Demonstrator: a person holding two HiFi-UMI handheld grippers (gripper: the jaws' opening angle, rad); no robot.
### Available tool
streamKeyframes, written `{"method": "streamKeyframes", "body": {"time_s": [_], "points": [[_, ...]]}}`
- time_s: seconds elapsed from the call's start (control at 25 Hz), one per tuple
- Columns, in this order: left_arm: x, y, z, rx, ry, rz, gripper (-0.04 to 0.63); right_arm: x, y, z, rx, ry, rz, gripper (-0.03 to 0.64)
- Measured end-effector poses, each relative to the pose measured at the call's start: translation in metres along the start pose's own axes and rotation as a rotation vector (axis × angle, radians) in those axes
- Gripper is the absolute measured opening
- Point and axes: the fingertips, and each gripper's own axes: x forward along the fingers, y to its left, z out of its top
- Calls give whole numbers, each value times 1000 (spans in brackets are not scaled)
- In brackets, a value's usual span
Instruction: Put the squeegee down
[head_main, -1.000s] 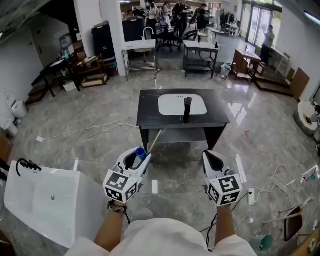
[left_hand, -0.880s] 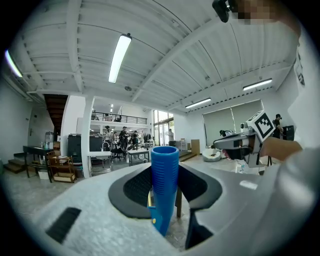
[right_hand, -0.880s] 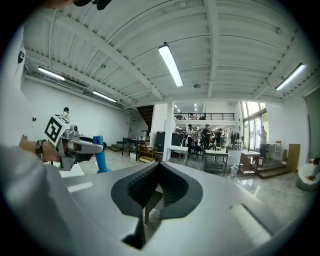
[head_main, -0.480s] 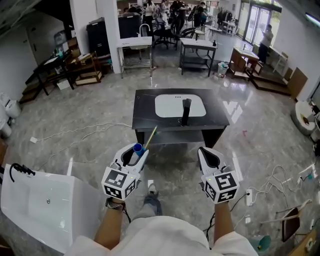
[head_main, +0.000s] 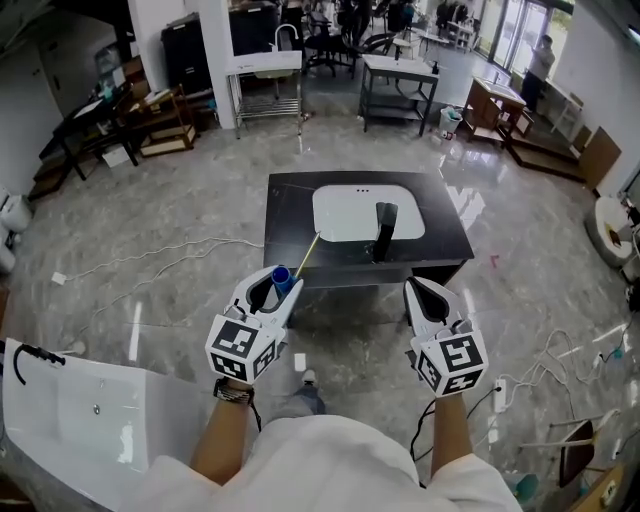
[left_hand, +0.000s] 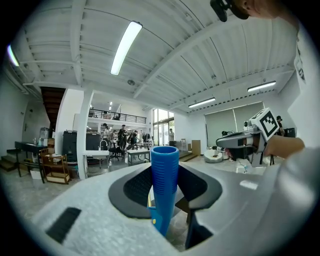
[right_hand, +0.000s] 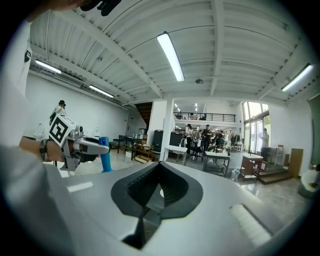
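My left gripper (head_main: 283, 287) is shut on the squeegee's blue ribbed handle (head_main: 281, 275); its thin yellow shaft (head_main: 309, 250) runs forward and down toward the black table (head_main: 290, 225). In the left gripper view the handle (left_hand: 164, 175) stands upright, clamped between the two dark pads. My right gripper (head_main: 416, 291) is held level at the right, shut with nothing in it; its jaw tips meet in the right gripper view (right_hand: 160, 166). Both grippers hover over the floor just short of the table's near edge. The squeegee's blade end is hidden.
The black table carries a white inset basin (head_main: 345, 212) and a black faucet (head_main: 383, 230). A white tub (head_main: 70, 420) lies on the floor at lower left. Cables (head_main: 160, 262) and a power strip (head_main: 500, 392) trail over the marble floor. Tables, shelves and people stand far behind.
Both grippers have travelled forward together and the black table has come much nearer. The squeegee has stayed clamped in the left gripper. The white tub has slid lower in the head view.
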Motion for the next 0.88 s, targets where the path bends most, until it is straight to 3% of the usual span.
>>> {"method": "streamKeyframes", "body": {"time_s": [0.32, 0.88], "points": [[51, 57, 0, -11, 27, -29, 155, 80, -15, -2, 20, 31, 11, 6], [132, 137, -36, -53, 89, -66, 155, 198, -41, -26, 46, 100, 20, 6]]}}
